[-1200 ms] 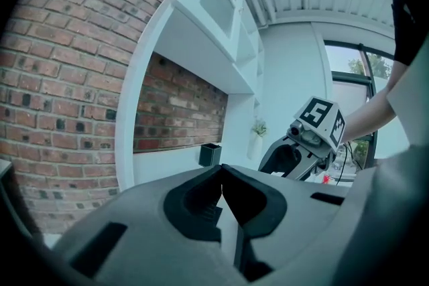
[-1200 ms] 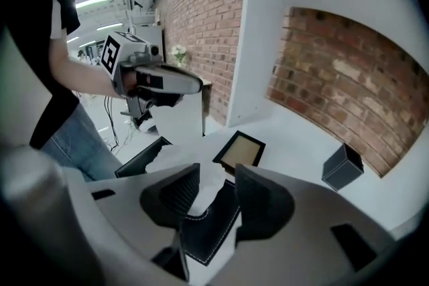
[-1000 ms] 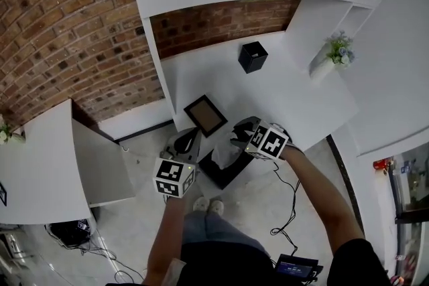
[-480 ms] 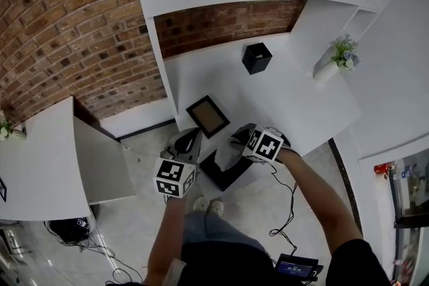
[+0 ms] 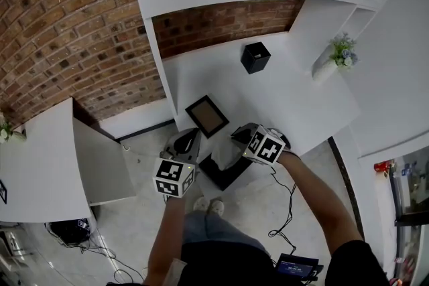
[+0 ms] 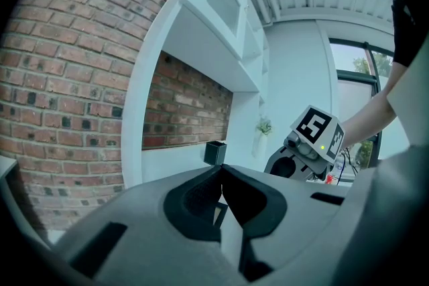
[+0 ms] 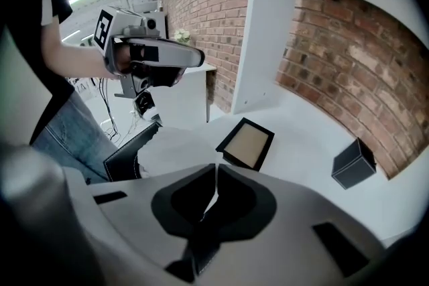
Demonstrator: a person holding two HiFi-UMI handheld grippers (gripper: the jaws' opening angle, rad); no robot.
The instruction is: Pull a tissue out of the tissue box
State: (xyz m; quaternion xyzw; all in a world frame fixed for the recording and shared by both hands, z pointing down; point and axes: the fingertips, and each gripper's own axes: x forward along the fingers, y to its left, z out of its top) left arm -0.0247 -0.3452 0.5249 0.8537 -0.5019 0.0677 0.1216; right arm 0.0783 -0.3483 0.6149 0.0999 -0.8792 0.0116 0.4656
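A black tissue box (image 5: 226, 174) lies at the white table's front edge, with a white tissue (image 5: 225, 153) standing out of its top. My right gripper (image 5: 236, 138) points steeply down onto that tissue. In the right gripper view its jaws are closing, with a sliver of the tissue (image 7: 173, 147) pinched between the pads (image 7: 213, 192); the box (image 7: 127, 155) shows at the left. My left gripper (image 5: 193, 135) hovers just left of the box, nearly level, and its jaws meet at the tips (image 6: 221, 172) with nothing in them. It sees the right gripper (image 6: 295, 163) beside it.
A dark picture frame (image 5: 206, 115) lies flat on the table (image 5: 295, 97) just behind the tissue box. A small black cube box (image 5: 256, 57) stands at the back by the brick wall. A vase of flowers (image 5: 335, 57) is at the right. Cables trail on the floor (image 5: 285, 211).
My right gripper has shifted slightly down and left onto the tissue. The left gripper has kept still.
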